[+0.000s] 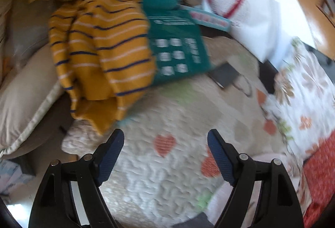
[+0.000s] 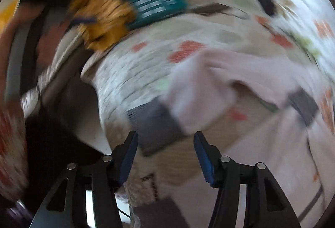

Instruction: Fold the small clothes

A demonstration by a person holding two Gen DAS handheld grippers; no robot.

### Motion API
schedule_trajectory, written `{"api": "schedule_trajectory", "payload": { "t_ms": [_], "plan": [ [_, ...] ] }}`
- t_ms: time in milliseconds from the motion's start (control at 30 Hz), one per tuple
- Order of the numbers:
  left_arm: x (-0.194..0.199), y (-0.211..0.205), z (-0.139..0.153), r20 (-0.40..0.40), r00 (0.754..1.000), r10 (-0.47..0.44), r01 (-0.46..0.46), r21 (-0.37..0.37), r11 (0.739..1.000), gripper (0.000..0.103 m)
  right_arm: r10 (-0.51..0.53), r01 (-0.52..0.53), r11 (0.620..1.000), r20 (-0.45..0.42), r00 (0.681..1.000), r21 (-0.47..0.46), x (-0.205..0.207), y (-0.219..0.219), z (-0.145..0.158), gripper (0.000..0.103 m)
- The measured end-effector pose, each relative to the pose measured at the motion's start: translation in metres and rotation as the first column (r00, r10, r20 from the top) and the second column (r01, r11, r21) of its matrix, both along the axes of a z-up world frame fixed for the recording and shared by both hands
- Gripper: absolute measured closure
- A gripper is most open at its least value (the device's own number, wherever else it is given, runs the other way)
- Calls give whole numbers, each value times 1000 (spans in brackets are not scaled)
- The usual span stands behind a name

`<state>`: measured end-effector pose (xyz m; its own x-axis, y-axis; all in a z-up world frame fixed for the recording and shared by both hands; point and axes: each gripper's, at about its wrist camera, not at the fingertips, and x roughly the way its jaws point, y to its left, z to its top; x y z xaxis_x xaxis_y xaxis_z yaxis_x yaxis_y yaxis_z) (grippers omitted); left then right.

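The left hand-held gripper (image 1: 165, 140) stands wide apart, holding nothing, over the heart-print quilt (image 1: 159, 175). The right hand-held gripper (image 2: 165, 143) gapes empty above what seems, through blur, a pale pink garment (image 2: 219, 81). Beyond lies a mustard striped garment (image 1: 100, 45).

A home bedroom: heart-patterned quilt (image 1: 167, 165), a pillow (image 1: 25, 106), heaped clothes (image 1: 100, 49).

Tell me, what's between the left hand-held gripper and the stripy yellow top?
Only bare heart-patterned quilt separates the left hand-held gripper from the stripy yellow top, in the left wrist view.
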<state>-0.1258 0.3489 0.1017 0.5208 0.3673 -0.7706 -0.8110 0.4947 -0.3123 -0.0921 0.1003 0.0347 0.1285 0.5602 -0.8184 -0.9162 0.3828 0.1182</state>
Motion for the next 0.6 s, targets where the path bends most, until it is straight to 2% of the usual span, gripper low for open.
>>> {"api": "schedule_trajectory", "payload": {
  "t_ms": [100, 200, 233, 267, 333, 467, 533, 600],
  "plan": [
    [-4, 10, -9, 2, 1000, 26, -25, -48, 999, 22, 56, -53, 997, 45, 997, -56, -15, 18, -17, 41],
    [-1, 12, -16, 3, 1000, 16, -16, -86, 996, 22, 50, -37, 994, 127, 991, -98, -17, 32, -33, 41],
    [1, 11, -16, 3, 1000, 10, -9, -89, 996, 22, 33, -17, 994, 150, 988, -104, -15, 35, -34, 53],
    [3, 9, -16, 5, 1000, 3, -3, -89, 996, 22, -2, 18, 995, 151, 989, -100, -9, 36, -33, 75],
    [6, 5, -15, 7, 1000, -3, 4, -80, 997, 22, -74, 76, 996, 46, 996, -47, 10, 31, -22, 93],
    [11, -2, -11, 14, 1000, -3, 4, -64, 998, 22, -207, 212, 973, -59, 977, 94, 50, 4, 22, 94],
    [17, -8, -11, 17, 1000, -22, 23, -63, 998, 22, -283, 307, 931, -142, 948, 197, 78, -27, 57, 95],
    [27, -18, -11, 18, 998, -60, 61, -62, 996, 22, -353, 410, 863, -228, 907, 296, 106, -66, 89, 95]
  ]
}}
